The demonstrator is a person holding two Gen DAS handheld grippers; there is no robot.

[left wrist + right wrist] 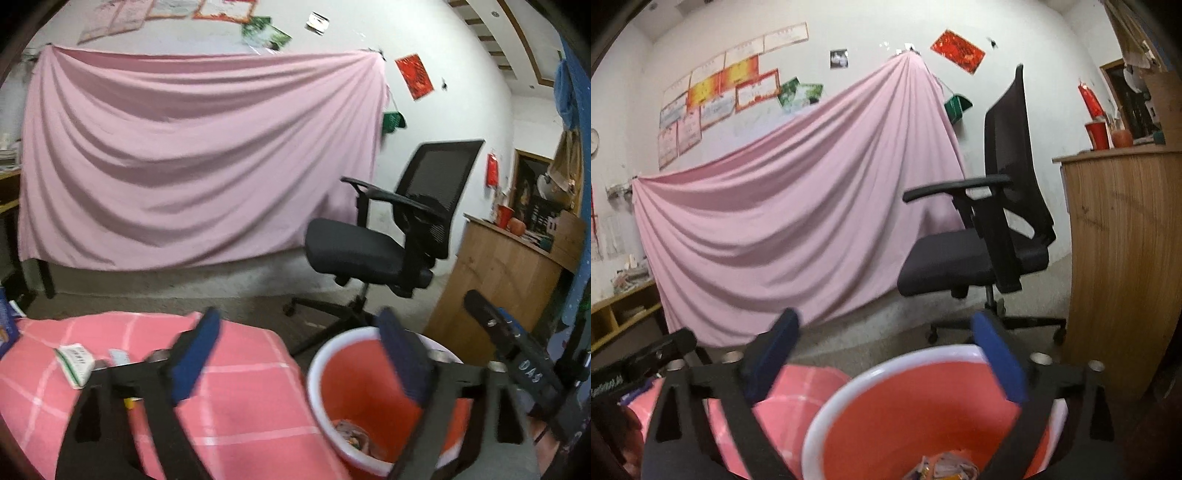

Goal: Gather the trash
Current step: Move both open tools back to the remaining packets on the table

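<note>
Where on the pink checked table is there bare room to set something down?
The checked cloth is bare between the left claw and the red bucket. The left part is crowded: a white packet and small scraps lie there.

The right claw (886,354) is hanging over the red bucket (916,413), its blue-padded fingers (997,362) standing wide apart with nothing between them. Crumpled trash (942,467) is lying at the bucket's bottom. The bucket is sitting just beside the right edge of the pink-checked tabletop (790,402). The other claw (646,358) is showing at the left edge. Behind, a black office chair (982,236) is standing before a pink sheet (783,229), beside a wooden cabinet (1123,258).
</note>
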